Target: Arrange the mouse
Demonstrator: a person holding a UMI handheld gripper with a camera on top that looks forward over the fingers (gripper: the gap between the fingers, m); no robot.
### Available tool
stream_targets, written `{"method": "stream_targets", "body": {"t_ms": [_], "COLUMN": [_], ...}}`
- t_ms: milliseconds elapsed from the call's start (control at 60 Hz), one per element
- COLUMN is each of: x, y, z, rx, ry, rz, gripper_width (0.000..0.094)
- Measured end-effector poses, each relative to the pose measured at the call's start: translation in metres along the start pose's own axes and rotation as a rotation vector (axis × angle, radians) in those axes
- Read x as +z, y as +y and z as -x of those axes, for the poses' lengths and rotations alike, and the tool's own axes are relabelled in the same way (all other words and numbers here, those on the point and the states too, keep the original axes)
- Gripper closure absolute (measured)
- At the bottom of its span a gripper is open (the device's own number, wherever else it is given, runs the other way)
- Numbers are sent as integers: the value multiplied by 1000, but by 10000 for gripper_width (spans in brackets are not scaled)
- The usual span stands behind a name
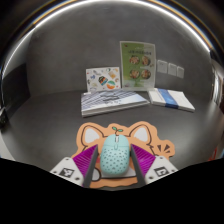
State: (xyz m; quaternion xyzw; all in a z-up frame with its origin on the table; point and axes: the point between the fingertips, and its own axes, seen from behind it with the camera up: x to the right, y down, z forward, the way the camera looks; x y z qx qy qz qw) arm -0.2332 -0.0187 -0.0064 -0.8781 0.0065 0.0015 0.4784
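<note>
A mint-green mouse (113, 158) with a dotted shell sits between my fingers, over an orange cat-shaped mouse mat (93, 133) on the grey table. My gripper (113, 166) is shut on the mouse: the left magenta pad (84, 162) and the right magenta pad (143, 160) both press its sides. The mouse's front end points away from me, toward the mat's ears. I cannot tell whether the mouse rests on the mat or hangs just above it.
Beyond the mat lie a stack of papers (112, 102) and a blue-and-white book (172, 98). Behind them stand a green picture card (137, 62), a smaller illustrated card (103, 79) and small white items (170, 69) against the wall.
</note>
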Motion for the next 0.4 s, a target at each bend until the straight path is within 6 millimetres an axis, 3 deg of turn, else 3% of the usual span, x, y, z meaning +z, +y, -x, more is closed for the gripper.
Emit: {"method": "stream_targets", "body": {"t_ms": [67,150,250,400], "x": [-18,-49,-91,-145], "y": [1,-3,7,20], "z": [7,10,1,-30], "rx": [23,57,90,109], "ry": [-37,-66,-60,-8], "rz": [18,6,25,14], "gripper_width": [69,92,92,91]}}
